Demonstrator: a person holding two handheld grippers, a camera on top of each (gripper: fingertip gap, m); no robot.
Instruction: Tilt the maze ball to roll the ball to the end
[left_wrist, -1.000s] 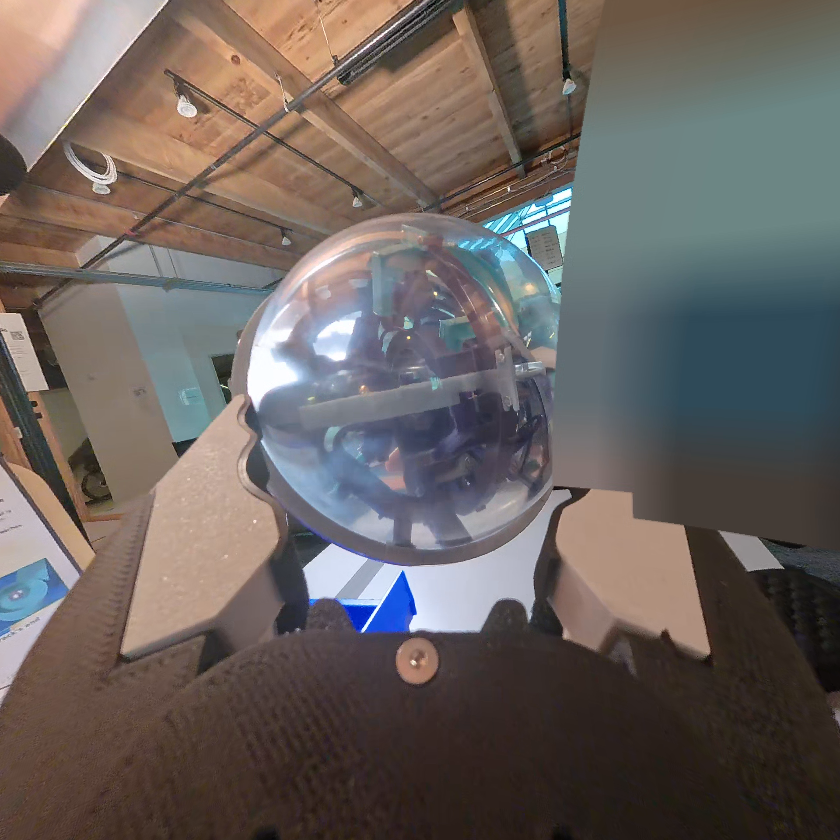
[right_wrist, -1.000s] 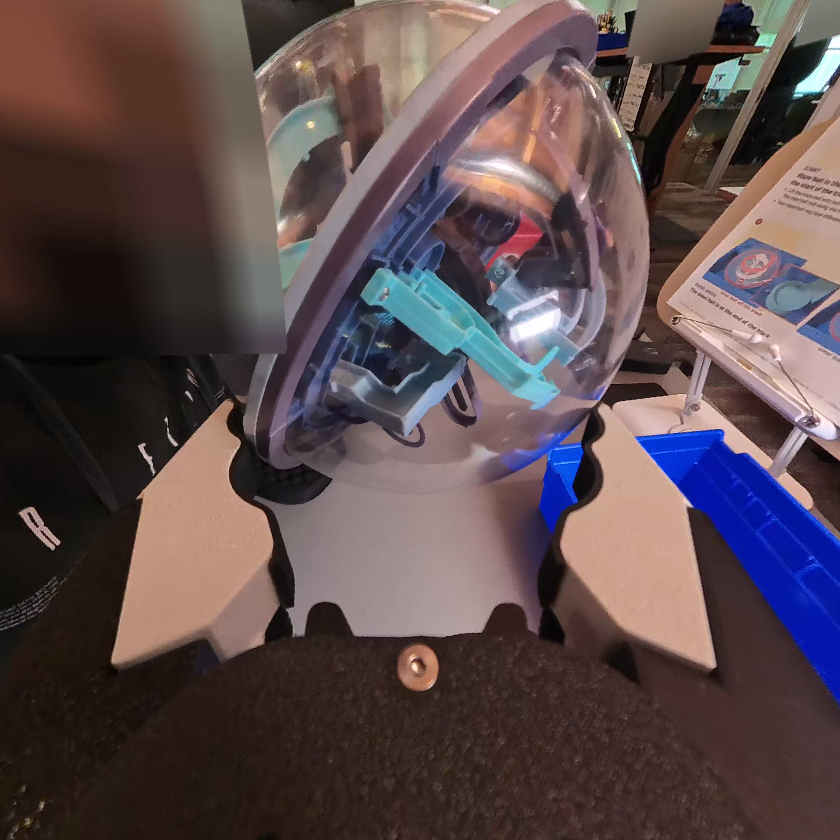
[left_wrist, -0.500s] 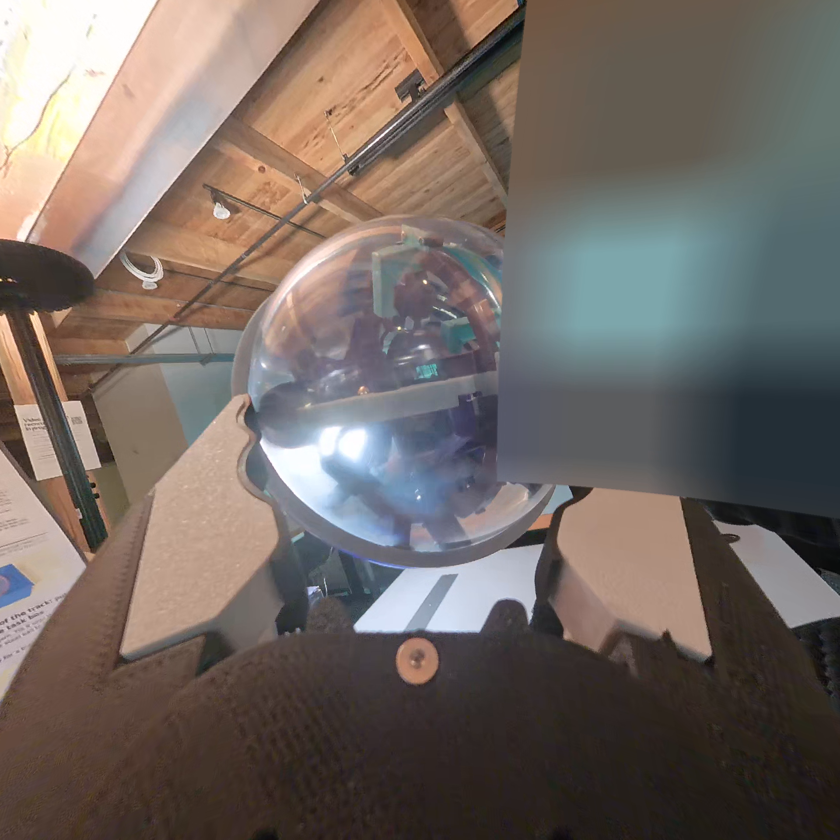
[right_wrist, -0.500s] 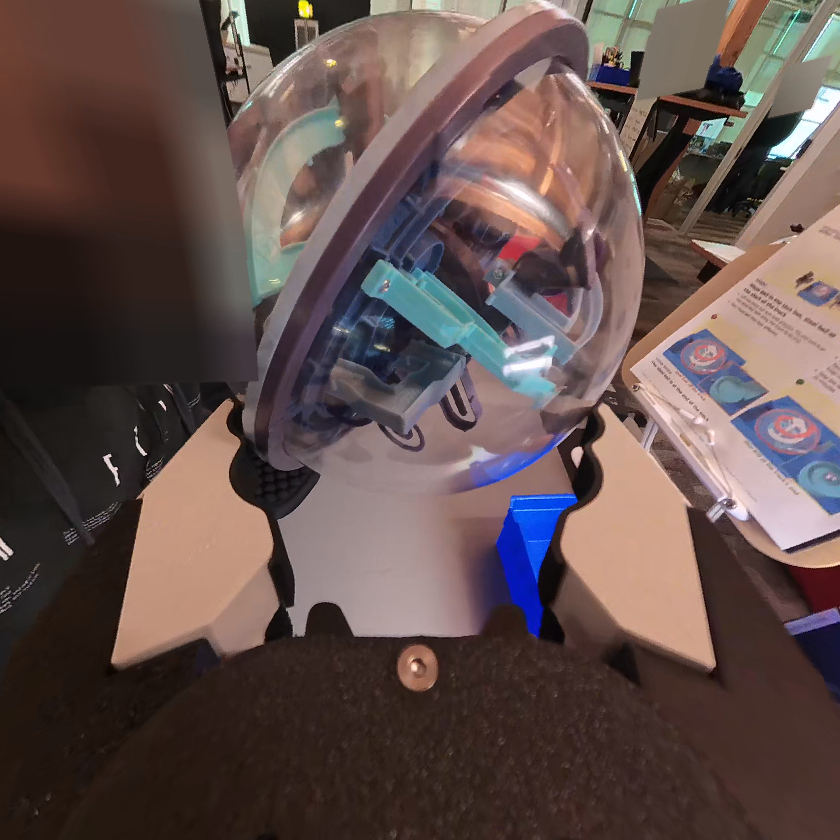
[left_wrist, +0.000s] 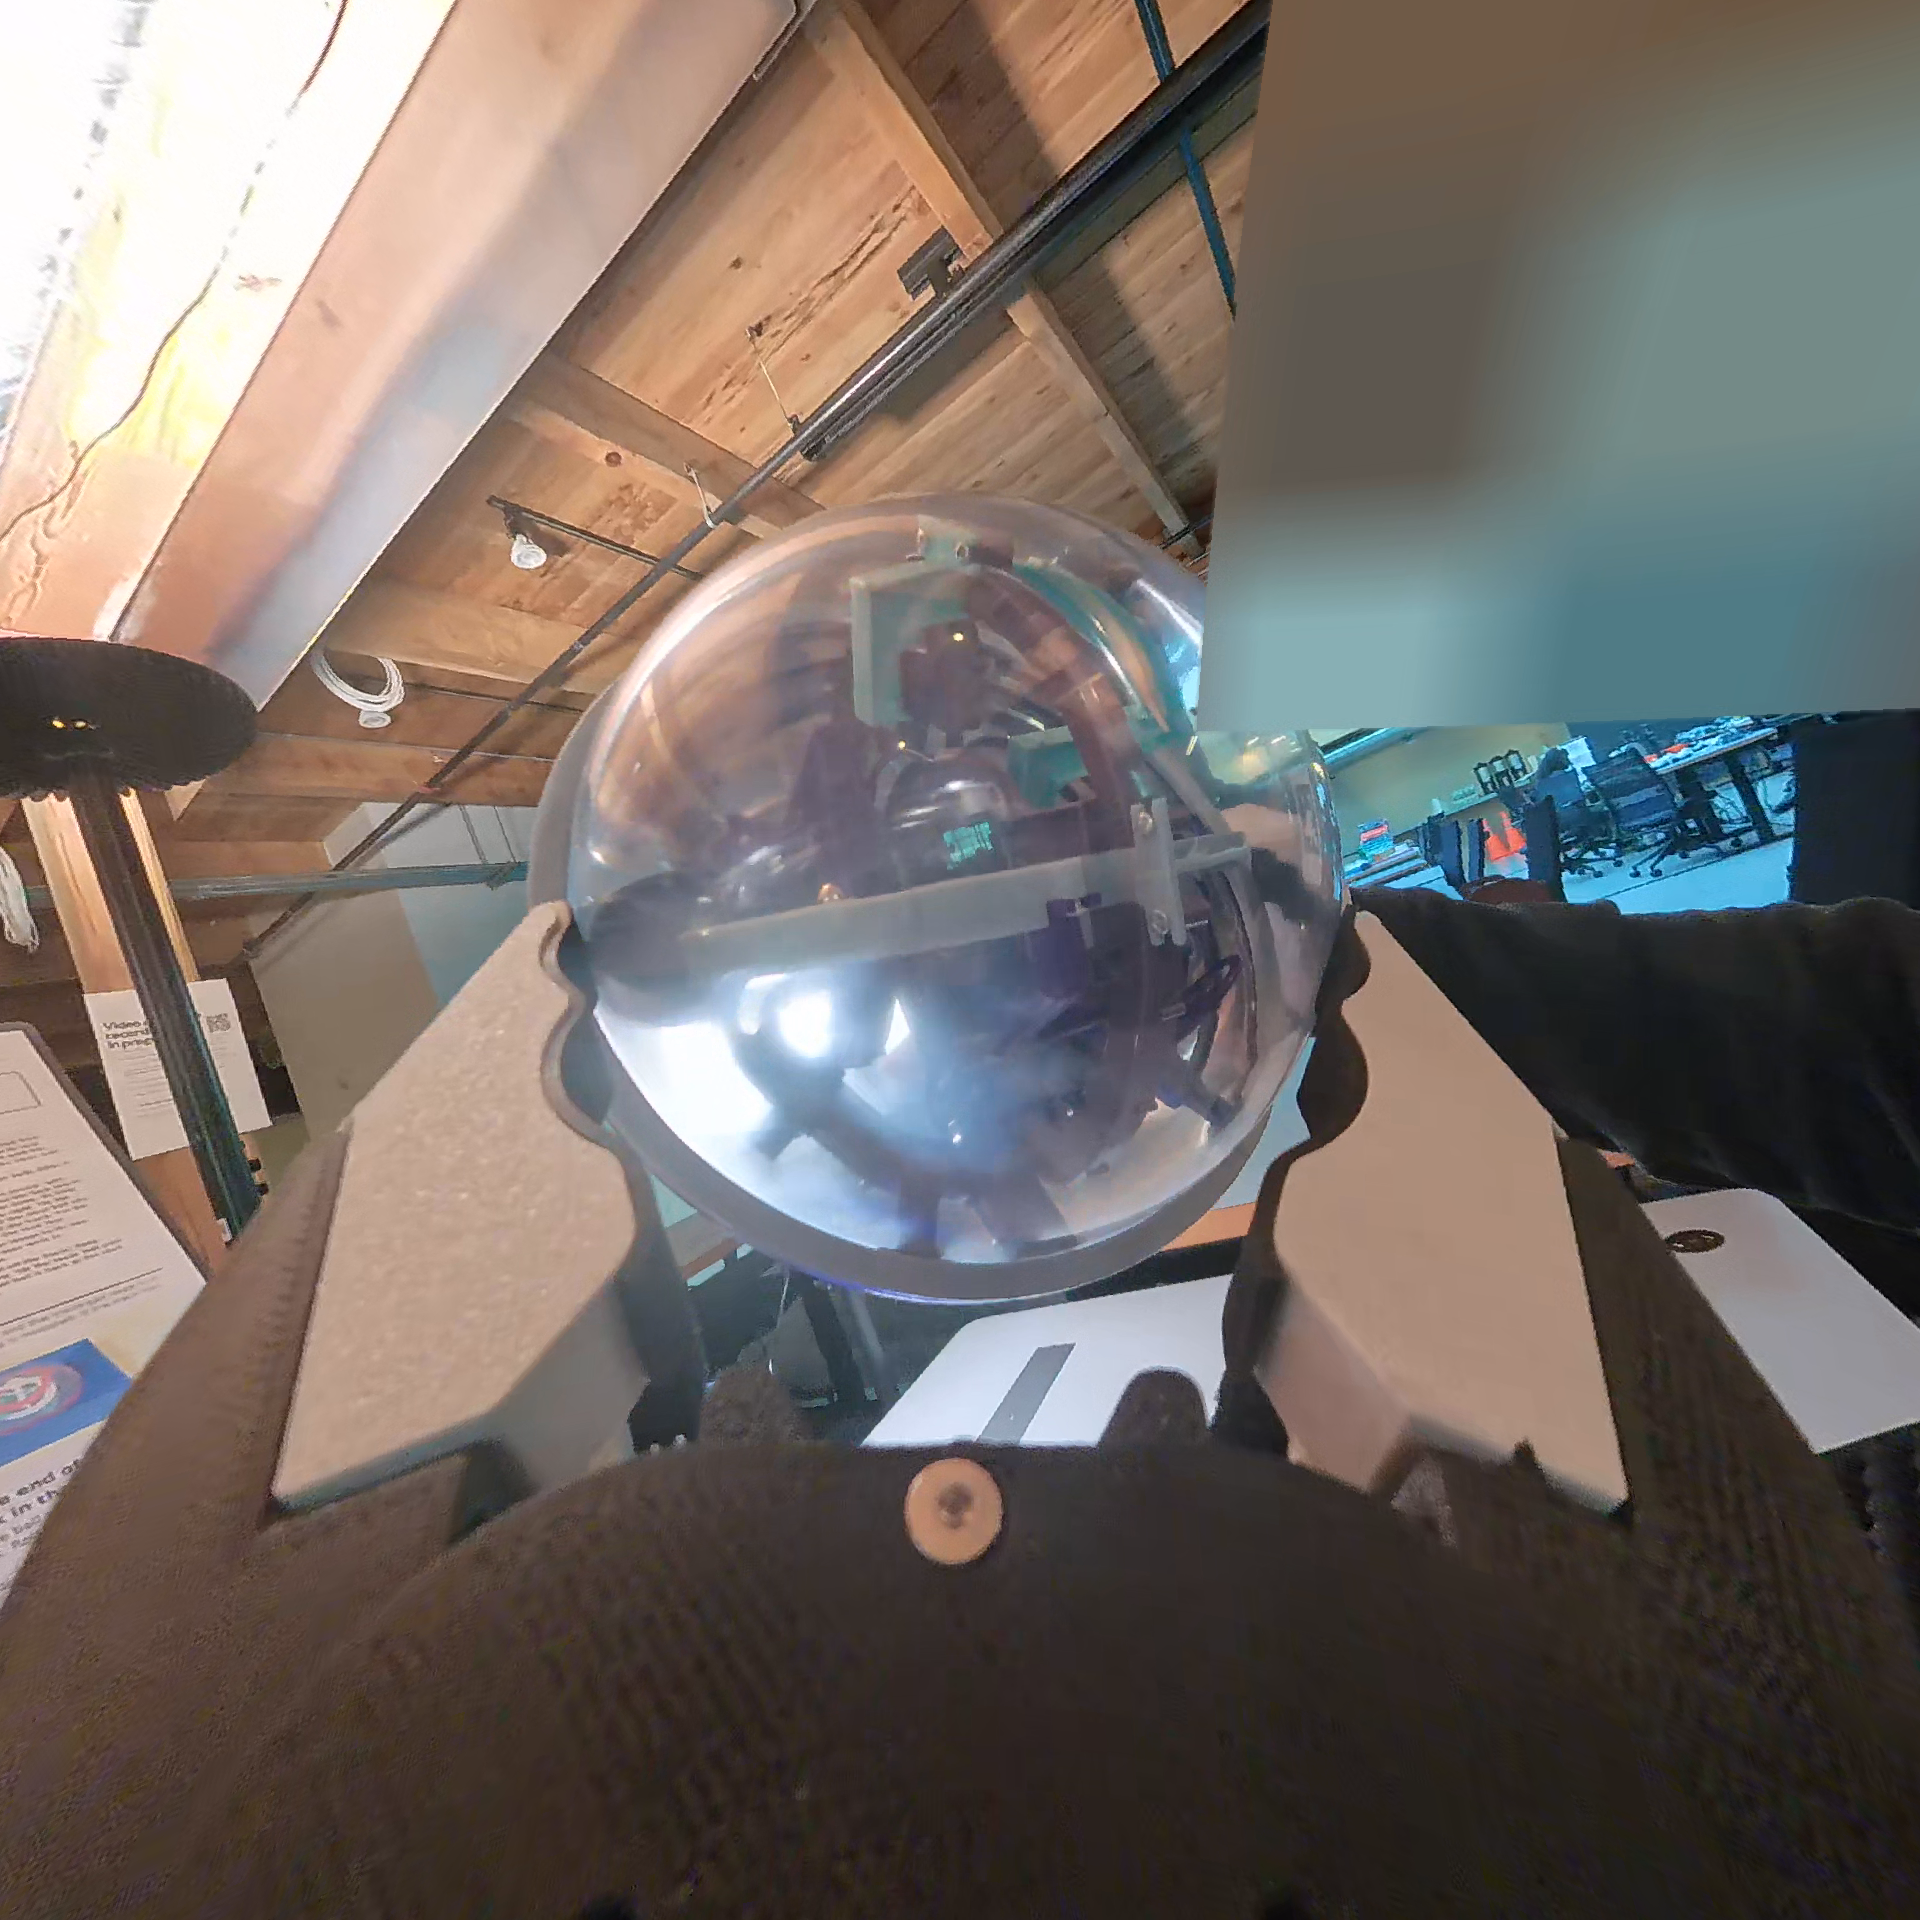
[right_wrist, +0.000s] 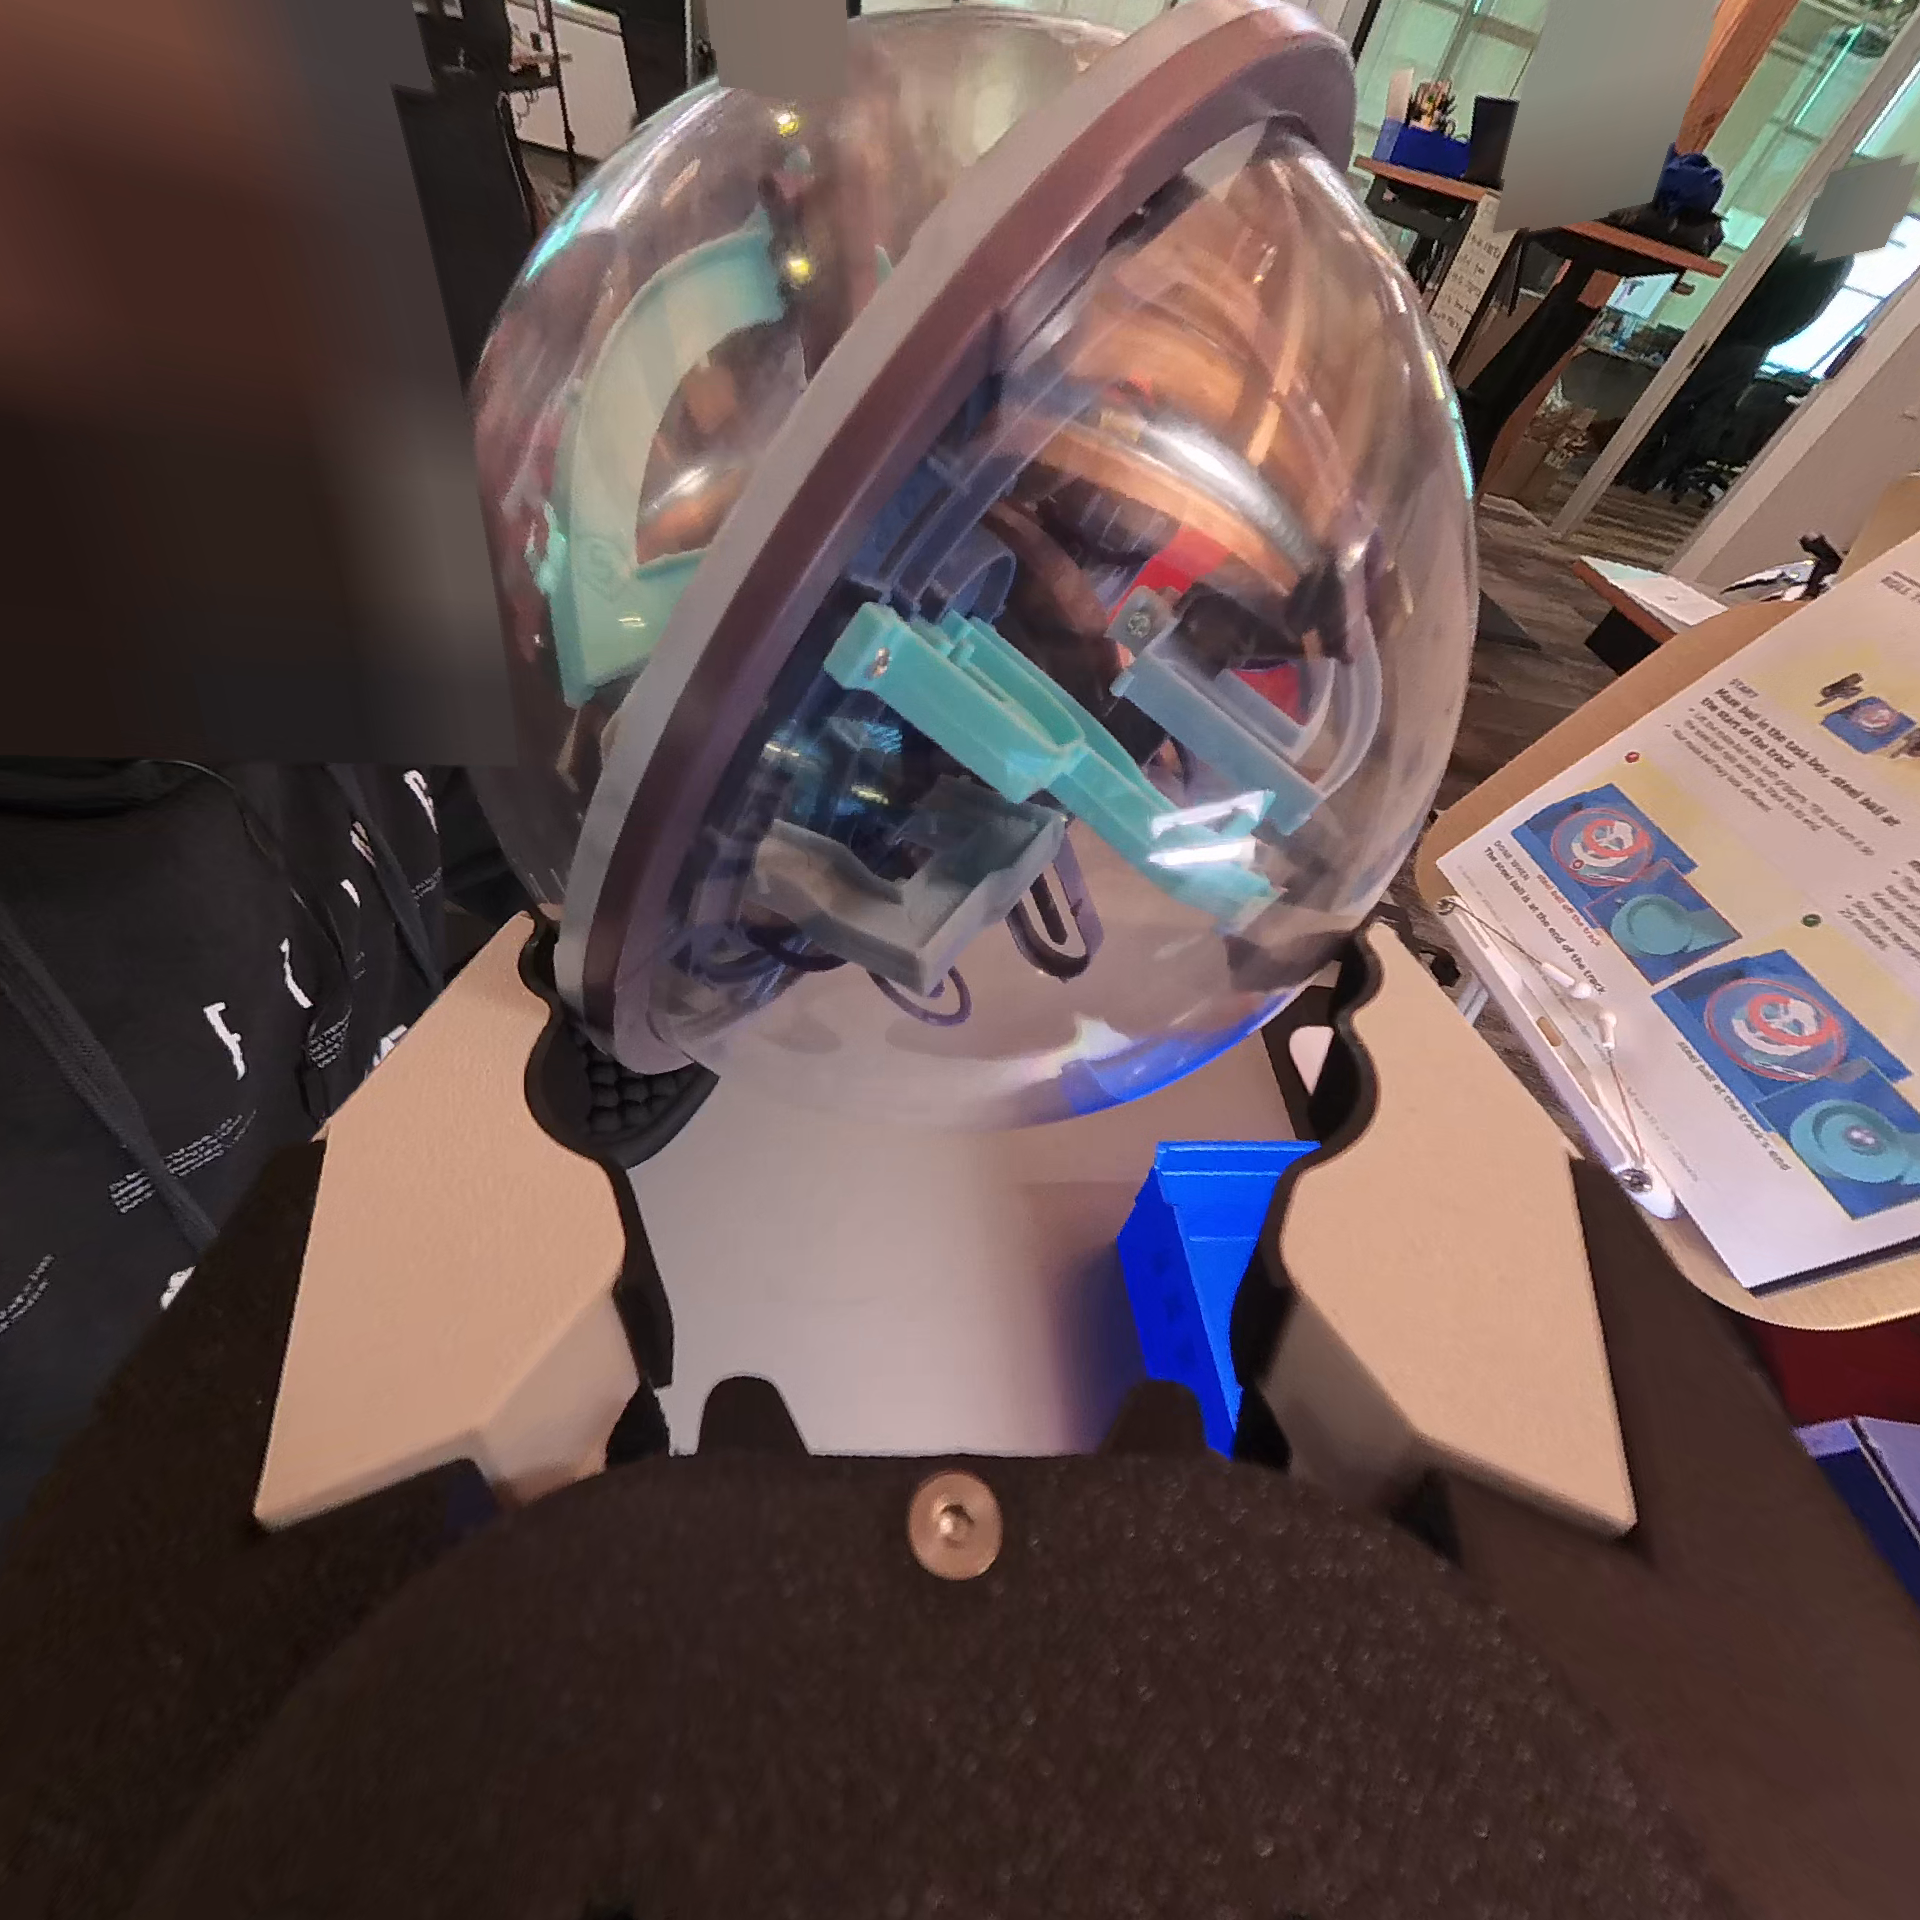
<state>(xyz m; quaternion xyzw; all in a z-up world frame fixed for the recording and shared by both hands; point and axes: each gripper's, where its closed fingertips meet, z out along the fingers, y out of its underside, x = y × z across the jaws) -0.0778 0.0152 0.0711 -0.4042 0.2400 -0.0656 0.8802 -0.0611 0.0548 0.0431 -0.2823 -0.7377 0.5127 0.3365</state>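
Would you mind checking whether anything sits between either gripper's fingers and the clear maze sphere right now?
Nothing visible does. The left gripper has both fingers directly against the maze ball, and the right gripper likewise clasps the maze ball, one finger at the grey seam ring. The small ball inside isn't discernible.

I count one maze ball (right_wrist: 1039, 582), clear, with one grey band (right_wrist: 914, 436) round its middle. Two grippers grip it: my left gripper (left_wrist: 951, 966) and my right gripper (right_wrist: 951, 997), each with two jaws. One blue bin (right_wrist: 1195, 1257) sits on one white tabletop (right_wrist: 883, 1247). One instruction sheet (right_wrist: 1745, 977) lies to the right. Overhead I see two spotlights, one (left_wrist: 527, 549) beside the other (left_wrist: 75, 724).
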